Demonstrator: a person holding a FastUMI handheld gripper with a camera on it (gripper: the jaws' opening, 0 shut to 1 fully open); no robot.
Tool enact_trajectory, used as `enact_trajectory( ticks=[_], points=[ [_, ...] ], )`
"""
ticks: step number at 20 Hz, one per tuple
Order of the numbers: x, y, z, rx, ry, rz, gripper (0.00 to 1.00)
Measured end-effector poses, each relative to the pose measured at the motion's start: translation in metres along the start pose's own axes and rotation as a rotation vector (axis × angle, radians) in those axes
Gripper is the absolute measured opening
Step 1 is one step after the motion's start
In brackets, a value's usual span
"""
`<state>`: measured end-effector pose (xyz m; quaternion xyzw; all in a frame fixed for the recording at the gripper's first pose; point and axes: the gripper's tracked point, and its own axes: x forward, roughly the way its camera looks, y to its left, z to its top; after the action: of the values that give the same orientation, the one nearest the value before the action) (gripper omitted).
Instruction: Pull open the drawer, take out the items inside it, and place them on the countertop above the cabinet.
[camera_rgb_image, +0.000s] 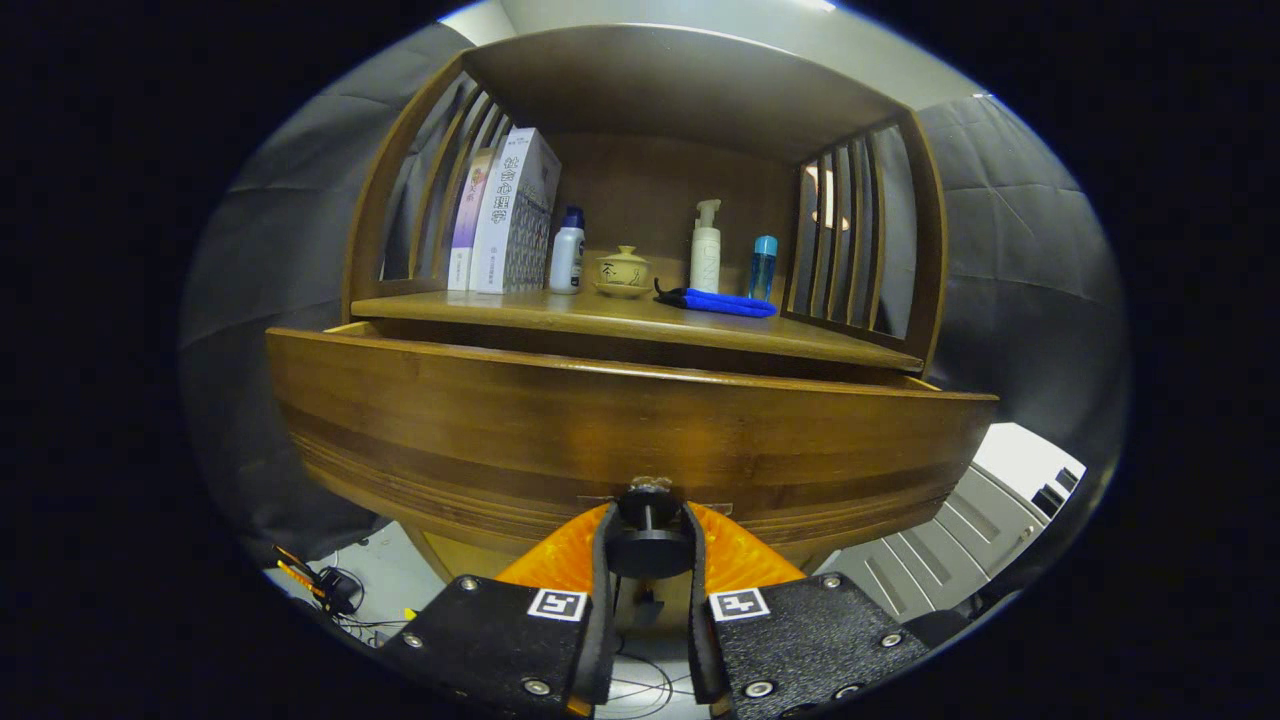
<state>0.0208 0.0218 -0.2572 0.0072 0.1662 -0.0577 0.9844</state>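
A wooden drawer front (620, 420) stands just ahead of me, pulled out a little from under the cabinet's countertop (620, 320). Its dark round knob (648, 538) sits between my two fingers, and my gripper (648, 520) is shut on it, a finger pressing each side. The drawer's inside is hidden behind its front panel. On the countertop beyond lie a blue folded cloth (725, 302), a small ceramic lidded pot (623, 271), a white pump bottle (705, 250), a blue-capped clear bottle (762, 266) and a white bottle with a blue cap (567, 255).
Two books (505, 215) stand upright at the countertop's left end. Slatted wooden side walls (860, 230) and a top board enclose the shelf space. Cables (330, 590) lie on the floor below left. A pale panelled door (960, 550) is at lower right.
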Motion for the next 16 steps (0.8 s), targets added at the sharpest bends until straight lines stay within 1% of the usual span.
enact_trajectory(
  ticks=[3,7,11,16],
  points=[
    [-0.021,-0.002,-0.01,-0.037,0.01,0.011,0.31],
    [-0.046,-0.002,-0.019,-0.005,0.02,0.017,0.3],
    [-0.06,0.002,-0.025,0.003,0.042,0.035,0.3],
    [-0.082,0.003,-0.036,-0.023,0.056,0.046,0.31]
  ],
)
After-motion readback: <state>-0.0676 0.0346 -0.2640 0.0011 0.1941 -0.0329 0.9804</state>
